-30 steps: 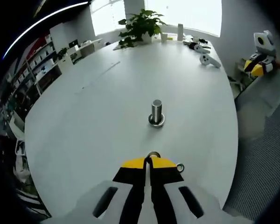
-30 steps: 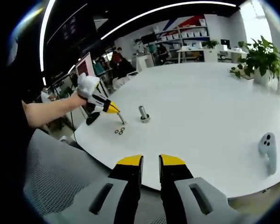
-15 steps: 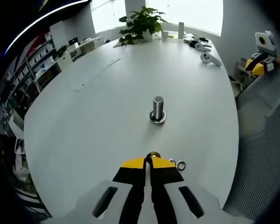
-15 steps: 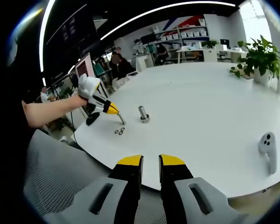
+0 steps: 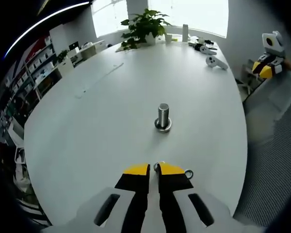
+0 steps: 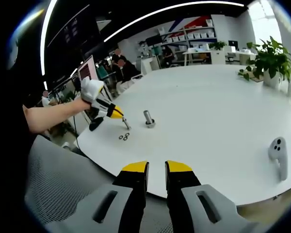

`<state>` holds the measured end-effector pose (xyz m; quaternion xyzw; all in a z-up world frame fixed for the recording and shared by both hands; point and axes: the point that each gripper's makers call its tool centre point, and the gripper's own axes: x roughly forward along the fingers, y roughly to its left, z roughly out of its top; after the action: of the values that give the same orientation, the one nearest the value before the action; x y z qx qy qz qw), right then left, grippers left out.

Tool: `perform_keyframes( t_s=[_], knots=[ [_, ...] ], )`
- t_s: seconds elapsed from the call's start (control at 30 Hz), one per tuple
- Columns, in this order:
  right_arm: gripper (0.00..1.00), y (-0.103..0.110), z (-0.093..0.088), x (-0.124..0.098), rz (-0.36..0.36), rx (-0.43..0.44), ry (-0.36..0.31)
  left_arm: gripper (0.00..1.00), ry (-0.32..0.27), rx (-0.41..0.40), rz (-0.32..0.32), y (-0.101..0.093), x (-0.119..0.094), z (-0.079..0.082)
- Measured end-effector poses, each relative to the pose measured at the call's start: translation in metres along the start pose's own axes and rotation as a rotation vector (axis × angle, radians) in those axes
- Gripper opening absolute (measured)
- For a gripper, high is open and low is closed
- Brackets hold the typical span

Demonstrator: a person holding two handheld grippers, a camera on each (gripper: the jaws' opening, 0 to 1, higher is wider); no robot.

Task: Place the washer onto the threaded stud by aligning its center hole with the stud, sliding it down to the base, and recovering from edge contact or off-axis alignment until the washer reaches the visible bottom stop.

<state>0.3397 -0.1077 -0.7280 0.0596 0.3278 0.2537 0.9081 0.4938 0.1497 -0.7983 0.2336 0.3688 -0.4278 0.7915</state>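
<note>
The steel threaded stud (image 5: pixel 163 115) stands upright on the white table (image 5: pixel 102 111), with a ring at its foot. My left gripper (image 5: pixel 153 169) hovers just short of it, shut on a small washer (image 5: pixel 156 166) that shows at the yellow tips. A loose washer (image 5: pixel 188 173) lies on the table beside the right jaw. In the right gripper view the stud (image 6: pixel 148 118) stands past the left gripper (image 6: pixel 117 114), which a hand holds above two loose washers (image 6: pixel 124 137). My right gripper (image 6: pixel 156 170) is open, with nothing between its fingers, near the table's edge.
A potted plant (image 5: pixel 145 26) and handheld controllers (image 5: pixel 216 60) sit at the table's far end. A white controller (image 6: pixel 277 148) lies to my right. A grey mesh chair (image 6: pixel 63 189) is below the table edge. People and shelves are in the background.
The gap between the left jaws looks slightly wider than before, with the washer still at the tips. The left view has shifted a little. The right gripper has not moved.
</note>
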Motion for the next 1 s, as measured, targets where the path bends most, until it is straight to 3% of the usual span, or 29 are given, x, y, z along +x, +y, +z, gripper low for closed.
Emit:
perform_keyframes(
  t_s=[0.53,1.0],
  knots=[
    [0.16,0.000,0.000,0.000,-0.001,0.002,0.002,0.05,-0.004,-0.027,0.025,0.004,-0.007,-0.008],
    [0.16,-0.001,-0.002,0.000,-0.001,-0.001,0.013,0.05,-0.037,-0.080,0.043,-0.006,-0.010,-0.024]
  ],
)
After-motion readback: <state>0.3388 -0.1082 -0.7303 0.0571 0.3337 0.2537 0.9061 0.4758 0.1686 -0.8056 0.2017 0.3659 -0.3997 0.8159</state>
